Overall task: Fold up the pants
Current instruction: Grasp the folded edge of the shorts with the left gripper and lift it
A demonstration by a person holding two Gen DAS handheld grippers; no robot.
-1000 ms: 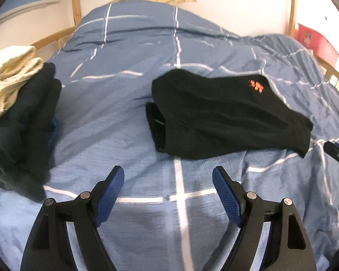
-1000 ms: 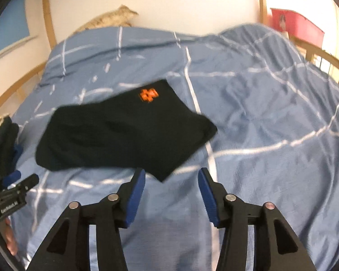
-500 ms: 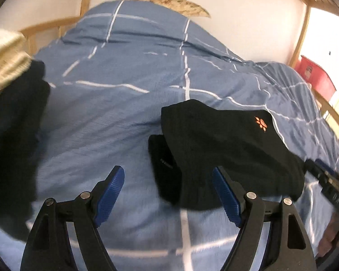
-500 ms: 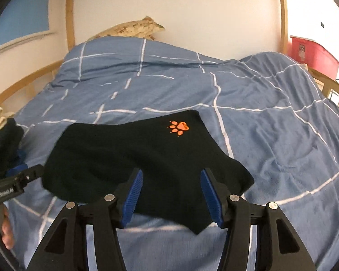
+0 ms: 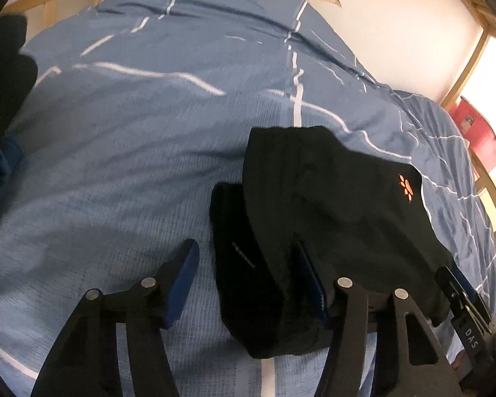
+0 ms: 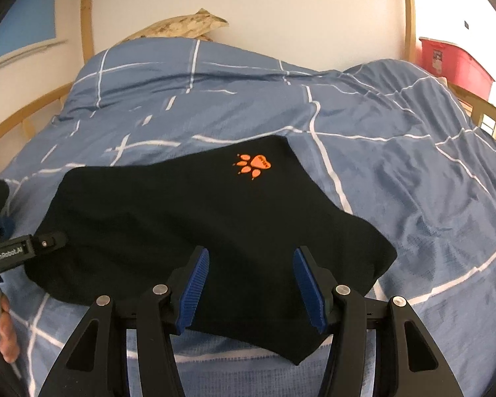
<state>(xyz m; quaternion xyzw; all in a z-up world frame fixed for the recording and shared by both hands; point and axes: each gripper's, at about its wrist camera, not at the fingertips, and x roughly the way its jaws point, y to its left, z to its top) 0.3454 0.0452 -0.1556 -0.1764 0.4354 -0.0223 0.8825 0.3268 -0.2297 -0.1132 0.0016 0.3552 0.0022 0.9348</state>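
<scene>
While the folded black pants (image 6: pixel 195 225) lay mid-frame on the blue duvet (image 6: pixel 396 172), the left gripper (image 5: pixel 248 281) gaped; the right gripper (image 6: pixel 251 284) likewise stood apart.

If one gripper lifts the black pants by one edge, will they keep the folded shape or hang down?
The black pants would probably sag and unfold: they are soft cloth, lying in loose layers on the blue duvet. They look light, so lifting seems easy. The duvet is also soft, so a push would likely bunch them, not slide them.
</scene>
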